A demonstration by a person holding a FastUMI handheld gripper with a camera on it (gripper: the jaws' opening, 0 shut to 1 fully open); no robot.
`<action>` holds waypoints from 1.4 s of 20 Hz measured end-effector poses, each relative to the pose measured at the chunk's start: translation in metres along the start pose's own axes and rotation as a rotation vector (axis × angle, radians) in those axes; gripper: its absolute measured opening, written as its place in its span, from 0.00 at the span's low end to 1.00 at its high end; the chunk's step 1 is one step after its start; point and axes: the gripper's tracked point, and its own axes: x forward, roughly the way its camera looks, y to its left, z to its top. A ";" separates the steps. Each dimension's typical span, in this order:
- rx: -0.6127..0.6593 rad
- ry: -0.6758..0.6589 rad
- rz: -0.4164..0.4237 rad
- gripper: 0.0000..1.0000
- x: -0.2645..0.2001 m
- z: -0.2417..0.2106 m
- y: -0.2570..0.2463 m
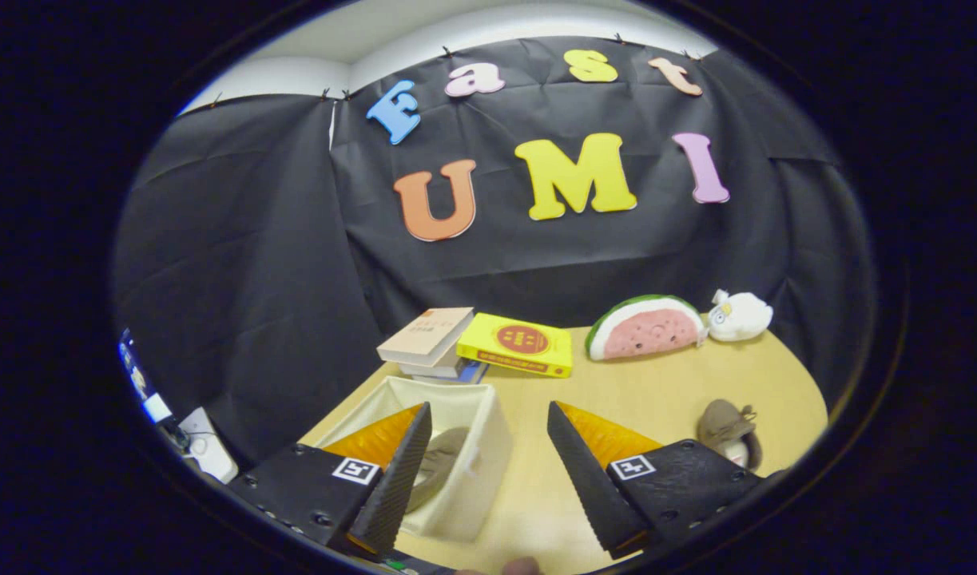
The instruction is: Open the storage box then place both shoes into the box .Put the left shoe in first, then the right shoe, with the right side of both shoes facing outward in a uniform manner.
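The claw (pixel 484 463) was held spread wide above the near part of the pale wooden surface (pixel 656 383), with nothing gripped between its two dark ribbed fingers (pixel 400 479). The storage box (pixel 488 447), a cream fabric bin with its top open, was seen on the left of the surface, partly behind the left finger. One brown shoe (pixel 444 463) was lying inside the box, low against its near wall; its facing could not be told. The second brown shoe (pixel 728 427) was left on the surface to the right, just beyond the right finger and well apart from the box. Farther back, a small stack of books (pixel 428 343) was placed just behind the box, with a yellow book (pixel 518 343) beside it. At the far right, a watermelon-slice cushion (pixel 646 327) and a white plush toy (pixel 740 315) were set touching each other near the black cloth wall.
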 end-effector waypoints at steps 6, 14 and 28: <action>-0.126 0.057 -0.164 0.93 -0.042 -0.010 -0.162; -0.088 0.368 -0.263 0.94 -0.026 -0.094 -0.300; 0.005 0.611 -0.276 0.53 0.030 -0.164 -0.342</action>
